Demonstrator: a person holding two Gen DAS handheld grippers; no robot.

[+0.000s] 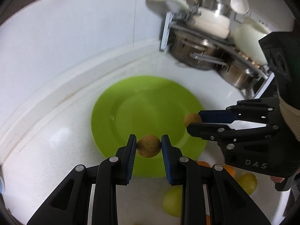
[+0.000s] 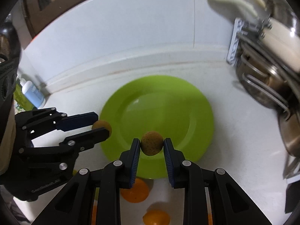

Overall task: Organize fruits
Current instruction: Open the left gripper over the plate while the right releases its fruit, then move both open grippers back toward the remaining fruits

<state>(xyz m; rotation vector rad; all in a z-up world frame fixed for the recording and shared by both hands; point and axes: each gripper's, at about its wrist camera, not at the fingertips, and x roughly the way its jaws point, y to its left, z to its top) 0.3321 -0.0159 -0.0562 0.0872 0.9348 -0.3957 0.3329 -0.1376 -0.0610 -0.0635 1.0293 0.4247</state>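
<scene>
Now two small round brown speckled fruits are up in the air, one in each black two-finger gripper. The left gripper (image 1: pixel 149 146) is squeezing one brown fruit (image 1: pixel 148 146) over the near rim of the round lime-green plastic plate (image 1: pixel 131 101). The right gripper (image 2: pixel 151 145) pinches the other brown fruit (image 2: pixel 151 145) over the same near rim, a bit further along. The plate holds nothing (just shiny green). It sits on the white counter (image 1: pixel 46 150). Below the grippers lie two orange round fruits (image 2: pixel 135 192) and two yellow-green ones (image 1: pixel 171 200) on the counter. Behind, a metal dish rack (image 1: pixel 215 56) holds steel pots, blurry.
</scene>
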